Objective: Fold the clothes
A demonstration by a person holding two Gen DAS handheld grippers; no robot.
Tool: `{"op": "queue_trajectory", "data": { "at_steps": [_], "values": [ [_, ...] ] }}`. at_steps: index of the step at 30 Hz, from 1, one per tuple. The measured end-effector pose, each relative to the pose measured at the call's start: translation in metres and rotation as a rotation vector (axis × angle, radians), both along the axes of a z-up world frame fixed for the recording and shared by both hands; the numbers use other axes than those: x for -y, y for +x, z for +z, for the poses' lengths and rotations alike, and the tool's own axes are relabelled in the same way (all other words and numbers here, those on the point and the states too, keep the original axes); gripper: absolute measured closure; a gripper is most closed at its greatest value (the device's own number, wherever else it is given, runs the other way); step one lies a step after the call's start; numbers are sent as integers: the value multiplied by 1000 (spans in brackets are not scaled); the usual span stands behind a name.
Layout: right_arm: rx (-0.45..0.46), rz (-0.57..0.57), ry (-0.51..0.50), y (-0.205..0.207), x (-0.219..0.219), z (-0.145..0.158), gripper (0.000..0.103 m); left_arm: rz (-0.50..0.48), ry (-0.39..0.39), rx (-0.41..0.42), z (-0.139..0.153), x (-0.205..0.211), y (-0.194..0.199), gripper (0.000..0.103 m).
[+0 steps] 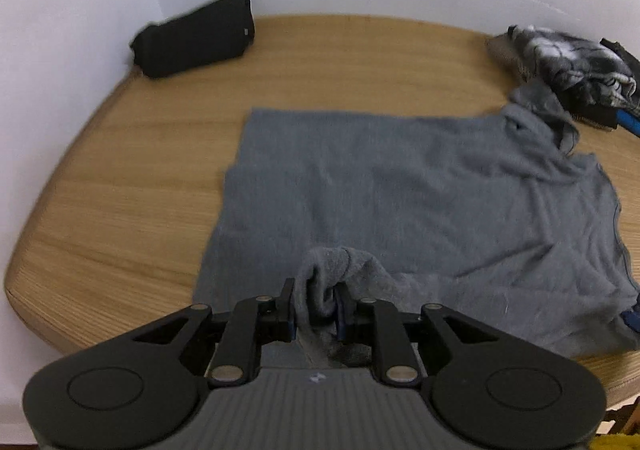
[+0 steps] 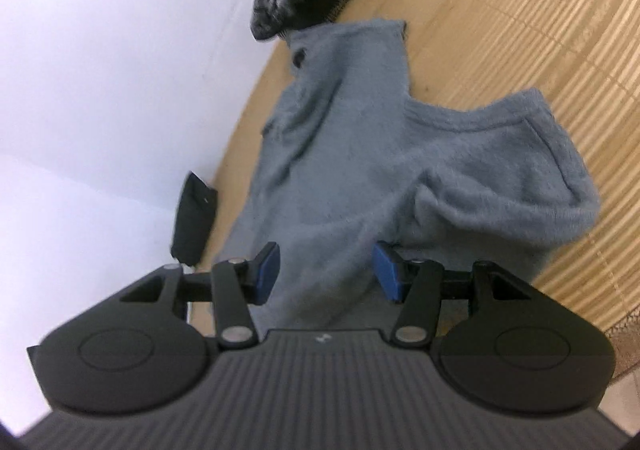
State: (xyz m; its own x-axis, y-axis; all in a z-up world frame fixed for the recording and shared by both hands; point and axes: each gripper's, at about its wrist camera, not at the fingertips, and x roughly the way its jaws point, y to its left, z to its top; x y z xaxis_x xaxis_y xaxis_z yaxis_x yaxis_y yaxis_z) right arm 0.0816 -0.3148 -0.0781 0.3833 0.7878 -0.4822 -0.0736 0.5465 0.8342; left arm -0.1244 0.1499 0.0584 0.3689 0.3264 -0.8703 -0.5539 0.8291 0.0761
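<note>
Left tool (image 1: 316, 308) pinches a bunched fold of the soft grey knit shirt (image 1: 420, 186), which lies spread across the round pale wooden tabletop (image 1: 120, 186). Right tool (image 2: 326, 270) stands spread over the same shirt's shoulder end, with nothing pressed between its blue pads. The step in hand looks like carrying a gathered edge over the body for a fold. Next, the left tool likely needs to lay its fold flat and let go. A folded black garment (image 1: 196, 38) and a black-and-white patterned heap (image 1: 568, 62) sit apart at the rim.
</note>
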Motion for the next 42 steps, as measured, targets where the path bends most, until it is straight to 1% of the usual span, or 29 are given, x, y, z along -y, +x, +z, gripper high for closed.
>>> {"op": "queue_trajectory", "data": {
  "at_steps": [3, 5, 8, 9, 10, 11, 13, 15, 16, 18, 21, 22, 23, 26, 27, 29, 31, 33, 35, 36, 37, 40, 41, 42],
  "values": [
    [-46, 18, -30, 5, -12, -11, 48, 12, -24, 18, -3, -4, -3, 83],
    [-62, 13, -37, 8, -19, -17, 48, 8, -32, 48, 4, -6, 1, 83],
    [-67, -9, -24, 14, -25, -18, 48, -26, -14, 103, 21, -3, 15, 83],
    [-64, -22, -16, 16, -25, -17, 49, -36, 6, 130, 33, -1, 17, 83],
    [-58, -33, -10, 17, -23, -15, 56, -45, 25, 158, 45, 0, 19, 83],
    [-41, -46, -7, 17, -21, -12, 71, -49, 43, 185, 57, 1, 18, 83],
    [-23, -85, 10, 18, -12, -6, 85, -60, 103, 242, 78, 2, 15, 82],
    [-25, -141, 35, 18, 1, -3, 88, -75, 182, 249, 89, 0, 12, 82],
    [-37, -165, 48, 17, 11, -5, 88, -75, 216, 234, 88, -3, 12, 83],
    [-71, -193, 55, 16, 24, -10, 89, -68, 193, 176, 75, -13, 13, 83],
    [-123, -200, 39, 15, 31, -19, 86, -64, 78, 79, 37, -23, 13, 83],
    [-135, -196, 35, 13, 31, -20, 86, -68, 70, 47, 24, -20, 13, 82],
    [-146, -192, 30, 12, 31, -22, 86, -72, 63, 15, 11, -18, 13, 82],
    [-125, -171, -14, 5, 27, -16, 85, -103, 68, -58, -16, -11, 17, 74],
    [-111, -153, -40, 6, 20, -13, 85, -110, 84, -71, -21, -10, 17, 72],
    [-67, -92, -123, 3, 10, -1, 84, -124, 115, -95, -30, -8, 16, 68],
    [17, -24, -207, -3, -4, 13, 83, -133, 130, -84, -34, -15, 13, 60],
    [113, 42, -295, -15, -22, 30, 78, -139, 107, -71, -37, -28, 11, 51],
    [193, 84, -352, -30, -43, 43, 67, -157, 66, -60, -43, -44, 10, 47],
    [223, 98, -369, -39, -54, 48, 63, -169, 44, -57, -47, -53, 11, 45],
    [247, 114, -380, -49, -67, 51, 58, -180, 29, -58, -51, -61, 12, 45],
    [272, 185, -403, -72, -102, 51, 57, -214, -31, -52, -64, -83, 19, 44],
    [273, 214, -418, -78, -115, 49, 57, -222, -68, -43, -69, -90, 20, 44],
    [276, 245, -445, -83, -129, 47, 57, -230, -106, -32, -74, -97, 21, 47]
  ]
}}
